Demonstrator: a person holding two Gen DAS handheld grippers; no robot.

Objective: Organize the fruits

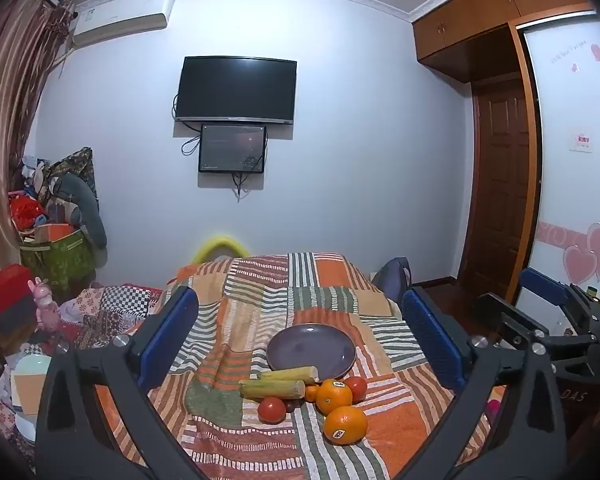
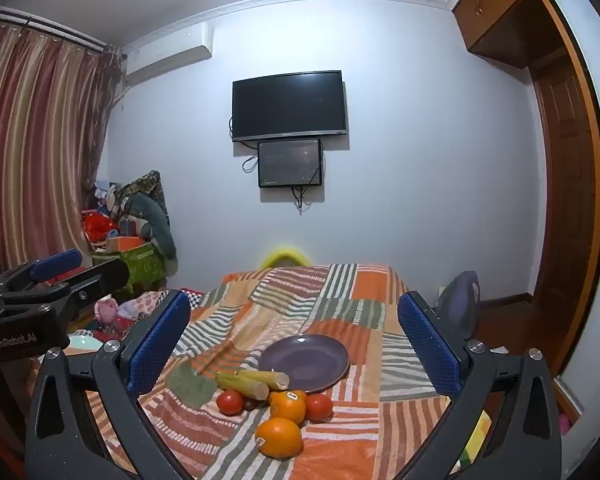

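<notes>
A purple plate (image 1: 311,350) (image 2: 305,361) lies bare on the striped patchwork cloth (image 1: 260,300) (image 2: 332,300). In front of it sits a cluster: two pale green cane pieces (image 1: 272,389) (image 2: 242,385), two stickered oranges (image 1: 345,424) (image 1: 333,396) (image 2: 279,437) (image 2: 288,405), two red tomatoes (image 1: 272,410) (image 1: 356,388) (image 2: 229,402) (image 2: 318,407), and a small dark fruit (image 2: 249,404). My left gripper (image 1: 300,336) and my right gripper (image 2: 294,340) hover open above the near side, blue pads wide apart, holding nothing. The right gripper (image 1: 540,320) shows at the left wrist view's right edge.
The cloth covers a raised surface that drops off at the left and right. Cluttered bags, toys and a green box (image 2: 144,260) stand at the left by a curtain. A TV (image 1: 236,90) hangs on the far wall. A wooden door and wardrobe (image 1: 500,200) are at the right.
</notes>
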